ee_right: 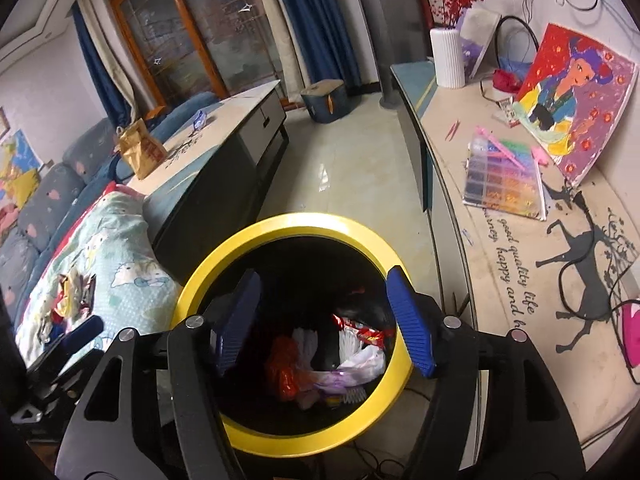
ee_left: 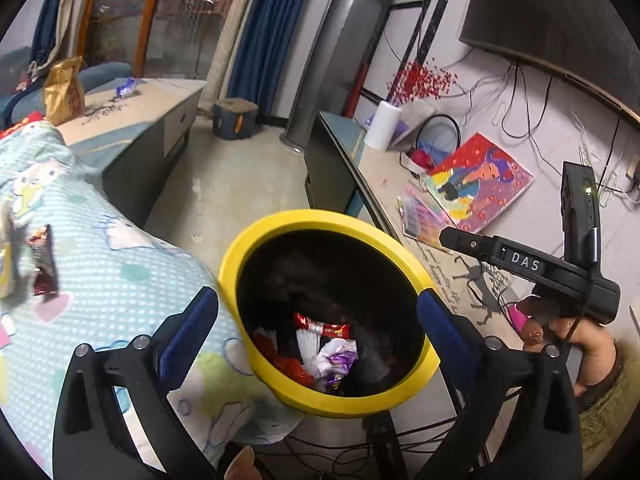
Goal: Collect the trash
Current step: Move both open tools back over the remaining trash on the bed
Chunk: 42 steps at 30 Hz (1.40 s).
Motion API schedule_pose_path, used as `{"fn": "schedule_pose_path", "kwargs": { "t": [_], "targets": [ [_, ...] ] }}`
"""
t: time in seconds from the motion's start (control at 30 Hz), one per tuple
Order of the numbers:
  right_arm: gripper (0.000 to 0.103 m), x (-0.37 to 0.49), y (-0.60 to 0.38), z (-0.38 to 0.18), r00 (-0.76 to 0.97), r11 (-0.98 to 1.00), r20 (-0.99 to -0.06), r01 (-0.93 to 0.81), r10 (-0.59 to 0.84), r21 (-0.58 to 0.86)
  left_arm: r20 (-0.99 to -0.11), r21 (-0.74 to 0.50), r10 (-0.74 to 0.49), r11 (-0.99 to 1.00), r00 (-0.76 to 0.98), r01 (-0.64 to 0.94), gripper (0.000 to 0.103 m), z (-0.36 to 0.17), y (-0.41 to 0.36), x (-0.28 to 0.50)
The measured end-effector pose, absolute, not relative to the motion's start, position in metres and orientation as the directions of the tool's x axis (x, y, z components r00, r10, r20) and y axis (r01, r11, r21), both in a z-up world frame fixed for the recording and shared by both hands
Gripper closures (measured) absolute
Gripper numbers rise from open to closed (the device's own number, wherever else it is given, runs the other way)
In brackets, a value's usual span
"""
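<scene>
Both the left gripper (ee_left: 318,328) and right gripper (ee_right: 324,322) hang spread and empty over the yellow bin (ee_right: 280,226), where several wrappers (ee_right: 352,354) already lie. More wrappers (ee_right: 74,292) wait on the blanket (ee_left: 120,272) beside it, so collecting seems partway done.

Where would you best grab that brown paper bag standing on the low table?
Probably the crumpled top of the brown paper bag, coming from above. It stands upright on the low table and its top is already pinched narrow, while the body looks too wide and soft for the fingers.
</scene>
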State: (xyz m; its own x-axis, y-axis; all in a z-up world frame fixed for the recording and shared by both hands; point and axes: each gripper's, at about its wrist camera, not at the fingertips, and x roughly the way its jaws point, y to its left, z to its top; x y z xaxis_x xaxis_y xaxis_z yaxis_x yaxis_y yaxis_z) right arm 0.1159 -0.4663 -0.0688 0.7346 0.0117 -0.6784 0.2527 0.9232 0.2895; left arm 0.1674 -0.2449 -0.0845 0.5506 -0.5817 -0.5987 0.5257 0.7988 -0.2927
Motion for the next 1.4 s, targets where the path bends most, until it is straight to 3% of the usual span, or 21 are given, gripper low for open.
{"fn": "schedule_pose_path", "kwargs": {
  "t": [0.03, 0.1, 0.57, 1.4],
  "targets": [
    [0.036, 0.115, -0.464, -0.066, 0.743, 0.926, -0.669, 0.246, 0.010, 0.287, -0.593, -0.298, -0.585, 0.798, 0.554, 0.524, 0.006, -0.082, -0.242, 0.167],
    [0.032, 0.113, -0.459, -0.061, 0.755, 0.930, -0.656, 0.247, -0.009, 0.271, -0.581, -0.303, -0.585, 0.800, 0.566, 0.517, 0.006, -0.077, -0.236, 0.164],
    [0.031, 0.103, -0.428, -0.035, 0.790, 0.958, -0.612, 0.203, -0.039, 0.200, -0.546, -0.229, -0.483, 0.872, 0.685, 0.433, 0.006, -0.042, -0.185, 0.143],
    [0.024, 0.102, -0.318, -0.014, 0.777, 0.985, -0.611, -0.073, 0.155, 0.157, -0.493, -0.234, -0.321, 0.944, 0.808, 0.232, 0.006, -0.013, -0.077, 0.133]
  ]
}}
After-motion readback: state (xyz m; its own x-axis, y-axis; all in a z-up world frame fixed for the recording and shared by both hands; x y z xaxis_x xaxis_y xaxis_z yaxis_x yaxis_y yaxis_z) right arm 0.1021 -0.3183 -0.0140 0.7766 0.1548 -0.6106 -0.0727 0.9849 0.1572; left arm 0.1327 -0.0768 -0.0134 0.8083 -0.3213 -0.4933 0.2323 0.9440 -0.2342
